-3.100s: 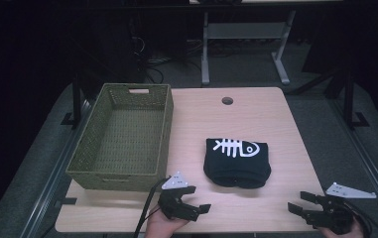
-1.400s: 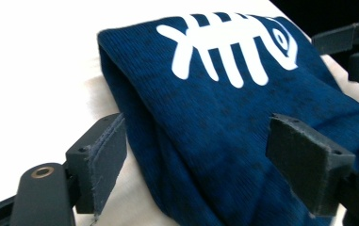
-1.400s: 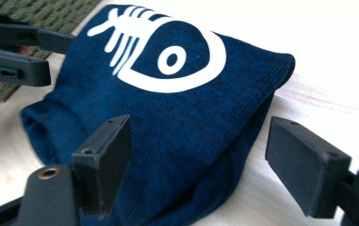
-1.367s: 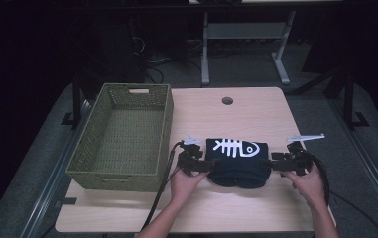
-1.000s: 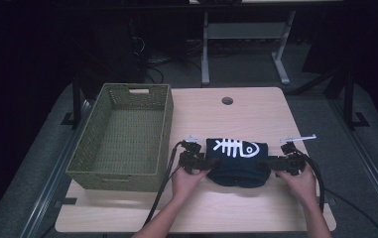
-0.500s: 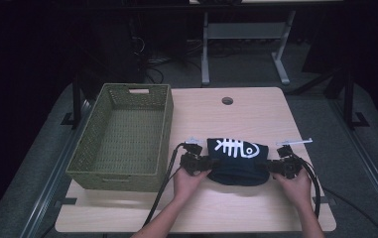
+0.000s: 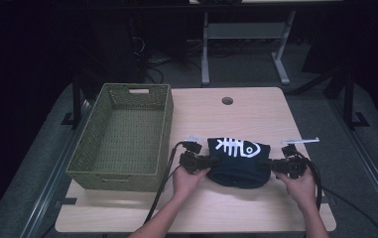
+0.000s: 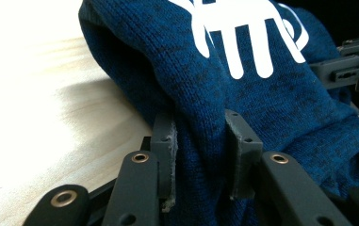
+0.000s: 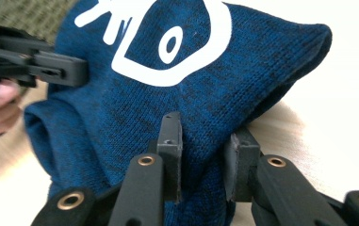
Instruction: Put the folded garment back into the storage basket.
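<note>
Quickly: one folded dark blue garment (image 7: 238,161) with a white fish-skeleton print, one green woven basket (image 7: 122,136), two grippers, one tabletop (image 7: 256,106). Garment lies on the tabletop toward the near edge, just right of the basket, apart from it. Basket sits at the tabletop's left side. Left gripper (image 7: 211,161) is at the garment's left end; its jaws have just been closing and now pinch a bunched fold of the blue knit, seen in the left gripper view (image 8: 200,155) with fabric squeezed between both pads. Right gripper (image 7: 271,163) is at the garment's right end; its jaws have just been closing too and now clamp a fold of the same garment (image 9: 200,94), gap narrow, cloth packed between the pads (image 9: 200,157). Each gripper is held by one hand, cables trailing toward the near edge.
</note>
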`<state>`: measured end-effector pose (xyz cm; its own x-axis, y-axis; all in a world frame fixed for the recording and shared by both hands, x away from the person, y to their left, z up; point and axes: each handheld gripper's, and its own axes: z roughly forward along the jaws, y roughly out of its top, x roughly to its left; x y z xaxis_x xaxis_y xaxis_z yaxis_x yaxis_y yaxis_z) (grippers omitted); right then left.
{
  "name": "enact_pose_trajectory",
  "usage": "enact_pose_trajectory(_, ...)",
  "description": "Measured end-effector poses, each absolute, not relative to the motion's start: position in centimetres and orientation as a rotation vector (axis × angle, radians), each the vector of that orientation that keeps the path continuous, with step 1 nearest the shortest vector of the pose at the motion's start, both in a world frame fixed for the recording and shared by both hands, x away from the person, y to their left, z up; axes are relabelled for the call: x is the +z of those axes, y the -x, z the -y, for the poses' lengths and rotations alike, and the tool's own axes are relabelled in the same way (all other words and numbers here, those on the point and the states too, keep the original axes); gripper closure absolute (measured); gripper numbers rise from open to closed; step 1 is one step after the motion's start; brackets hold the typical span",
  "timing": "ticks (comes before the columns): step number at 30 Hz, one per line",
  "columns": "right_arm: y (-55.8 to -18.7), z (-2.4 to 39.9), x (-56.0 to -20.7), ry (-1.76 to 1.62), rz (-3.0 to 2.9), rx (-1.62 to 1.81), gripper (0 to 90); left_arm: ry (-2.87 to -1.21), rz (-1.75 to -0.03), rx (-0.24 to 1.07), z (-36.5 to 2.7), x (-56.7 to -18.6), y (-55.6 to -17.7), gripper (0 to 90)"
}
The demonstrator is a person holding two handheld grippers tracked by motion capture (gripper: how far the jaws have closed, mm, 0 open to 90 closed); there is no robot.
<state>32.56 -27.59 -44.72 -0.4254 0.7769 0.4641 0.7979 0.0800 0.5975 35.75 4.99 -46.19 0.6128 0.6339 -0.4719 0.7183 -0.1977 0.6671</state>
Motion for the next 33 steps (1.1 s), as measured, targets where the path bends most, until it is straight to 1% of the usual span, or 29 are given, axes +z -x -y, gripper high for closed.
enact_pose_trajectory(3, -32.3, 27.8, -43.9, 1.655, 2.278, -1.334, 72.2, -1.897, -1.072, -0.117, -5.1, -45.8, -35.7, 69.3)
enact_pose_trajectory(12, -31.8, 28.4, -41.4, 1.633, 2.25, -1.402, 72.2, -1.871, -1.017, -0.124, -5.3, -42.9, -35.6, 69.3)
enact_pose_trajectory(22, -31.2, 28.4, -39.6, 1.624, 2.259, -1.431, 72.2, -1.868, -0.964, -0.12, -5.7, -40.8, -35.4, 69.1)
enact_pose_trajectory(33, -31.1, 27.7, -38.2, 1.588, 2.263, -1.455, 72.2, -1.861, -0.947, -0.113, -6.8, -39.2, -35.3, 68.9)
